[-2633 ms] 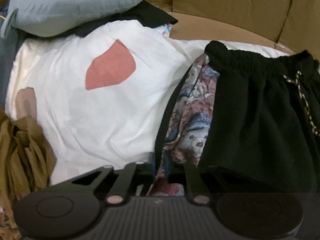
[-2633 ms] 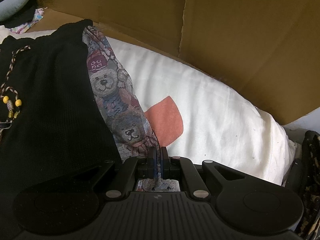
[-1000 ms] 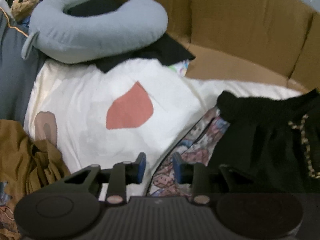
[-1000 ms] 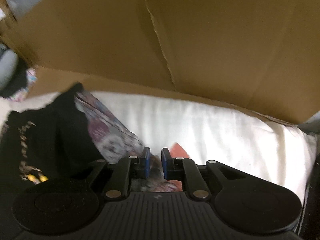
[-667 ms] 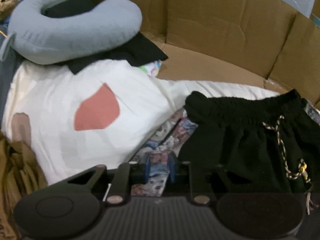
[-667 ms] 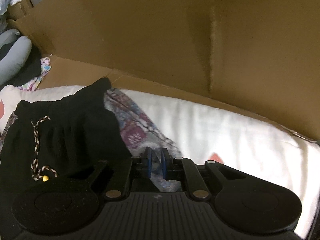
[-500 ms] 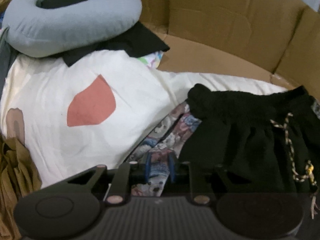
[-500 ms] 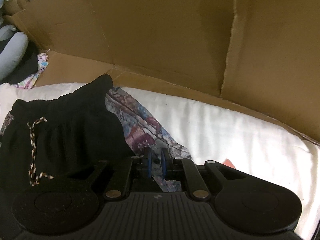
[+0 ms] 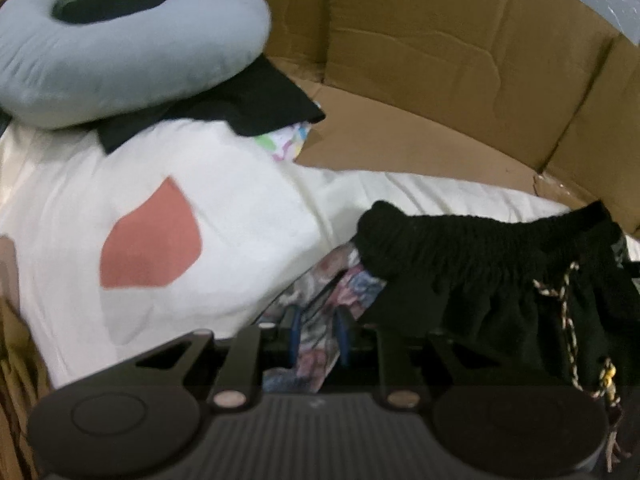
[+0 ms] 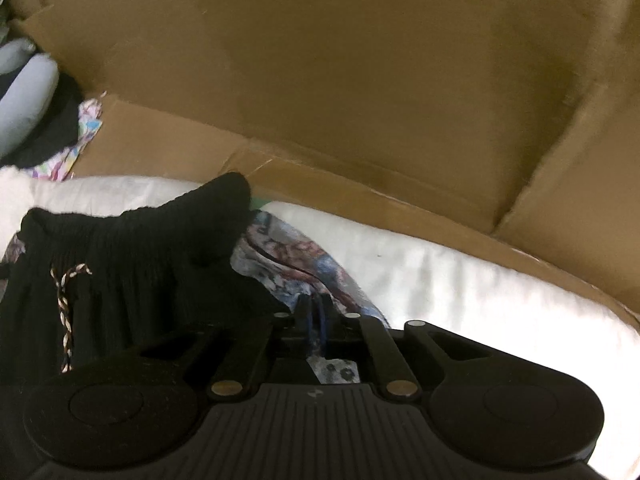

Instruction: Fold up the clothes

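A bear-patterned cloth [image 9: 340, 280] lies under black drawstring shorts [image 9: 500, 280] on a white sheet with red patches [image 9: 160, 220]. My left gripper [image 9: 318, 328] is shut on the patterned cloth's left edge. In the right wrist view my right gripper [image 10: 314, 312] is shut on the same patterned cloth [image 10: 296, 256] at its right edge, beside the black shorts [image 10: 128, 264]. Both hold the cloth a little raised off the sheet.
A grey neck pillow [image 9: 120, 52] rests on a black garment [image 9: 248, 104] at the back left. Brown cardboard walls [image 9: 440, 60] close off the back, also in the right wrist view [image 10: 360, 80]. A mustard garment [image 9: 16, 352] lies at the left edge.
Both grippers let go, opened and rose, then came down and closed on the patterned cloth's edges. In the last half second both lifted slightly with the cloth.
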Available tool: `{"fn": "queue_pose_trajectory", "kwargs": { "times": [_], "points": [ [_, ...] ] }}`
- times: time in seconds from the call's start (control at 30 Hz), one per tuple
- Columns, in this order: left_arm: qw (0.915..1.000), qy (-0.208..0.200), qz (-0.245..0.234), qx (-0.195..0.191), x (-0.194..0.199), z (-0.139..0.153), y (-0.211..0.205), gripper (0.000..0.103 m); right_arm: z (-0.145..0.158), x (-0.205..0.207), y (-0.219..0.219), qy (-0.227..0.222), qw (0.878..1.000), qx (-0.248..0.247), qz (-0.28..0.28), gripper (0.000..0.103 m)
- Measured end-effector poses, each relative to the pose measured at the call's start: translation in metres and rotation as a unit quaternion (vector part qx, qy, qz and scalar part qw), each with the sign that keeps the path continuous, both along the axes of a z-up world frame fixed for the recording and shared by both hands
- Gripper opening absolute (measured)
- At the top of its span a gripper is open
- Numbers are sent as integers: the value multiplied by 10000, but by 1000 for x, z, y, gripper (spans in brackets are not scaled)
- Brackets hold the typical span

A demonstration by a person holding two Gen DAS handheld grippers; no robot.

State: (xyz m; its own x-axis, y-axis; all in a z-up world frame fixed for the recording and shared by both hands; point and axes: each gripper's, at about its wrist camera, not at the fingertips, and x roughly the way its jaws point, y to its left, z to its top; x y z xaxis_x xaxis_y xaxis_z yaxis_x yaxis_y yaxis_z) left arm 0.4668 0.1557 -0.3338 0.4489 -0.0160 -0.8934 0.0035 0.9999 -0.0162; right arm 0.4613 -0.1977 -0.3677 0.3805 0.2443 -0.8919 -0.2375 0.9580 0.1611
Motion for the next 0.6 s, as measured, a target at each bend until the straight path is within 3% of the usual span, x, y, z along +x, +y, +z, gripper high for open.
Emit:
{"fn": "queue_pose_trajectory", "kwargs": {
  "times": [0.13, 0.33, 0.4, 0.47, 0.6],
  "points": [
    [9998, 82, 165, -35, 11, -12, -2, 21, -1, 1, 7, 4, 9997, -156, 206, 5],
    [9980, 33, 359, 525, 19, -20, -11, 21, 5, 5, -5, 109, 9997, 17, 227, 7],
    [9967, 44, 364, 728, 20, -19, -13, 16, 15, -1, -14, 26, 9998, 36, 195, 5],
    [9949, 76, 393, 930, 20, -19, -12, 3, 26, -11, -24, -72, 9997, 42, 224, 5],
    [9956, 35, 450, 821, 9, -8, -3, 3, 37, -38, -48, -89, 9996, 46, 261, 5]
  ]
}}
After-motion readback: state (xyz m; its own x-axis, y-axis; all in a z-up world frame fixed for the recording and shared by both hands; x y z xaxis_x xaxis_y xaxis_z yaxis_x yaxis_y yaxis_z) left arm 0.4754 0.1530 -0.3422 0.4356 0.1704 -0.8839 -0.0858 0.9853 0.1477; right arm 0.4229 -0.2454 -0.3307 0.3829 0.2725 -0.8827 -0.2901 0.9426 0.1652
